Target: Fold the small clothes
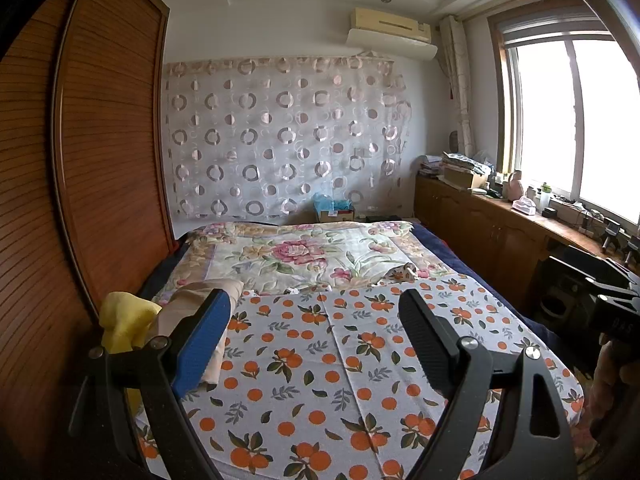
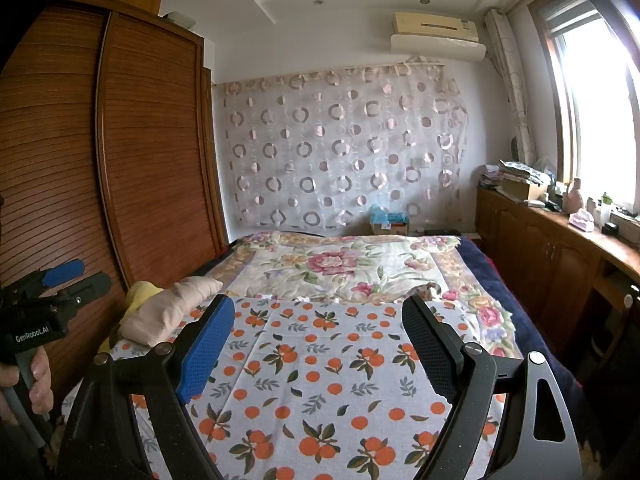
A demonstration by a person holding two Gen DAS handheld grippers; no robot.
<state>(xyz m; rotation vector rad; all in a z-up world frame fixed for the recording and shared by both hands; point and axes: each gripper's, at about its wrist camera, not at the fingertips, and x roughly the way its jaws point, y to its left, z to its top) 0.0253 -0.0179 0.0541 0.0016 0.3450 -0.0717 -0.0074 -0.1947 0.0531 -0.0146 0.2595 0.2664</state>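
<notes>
Left wrist view: both tongs, left and right, gape empty; the clothes lie just left of yours, so swing left and pinch one edge only

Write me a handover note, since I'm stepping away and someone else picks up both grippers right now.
Left gripper: jaws open, empty, above the orange-print cloth spread on the bed.
Right gripper: jaws open, empty, over the same cloth.
Clothes: a beige garment and a yellow garment lie bunched at the cloth's left edge, next to the wardrobe.
Done: no neatly folded piece shows.
Left: bring each garment onto the cloth, flatten it and fold it.
</notes>
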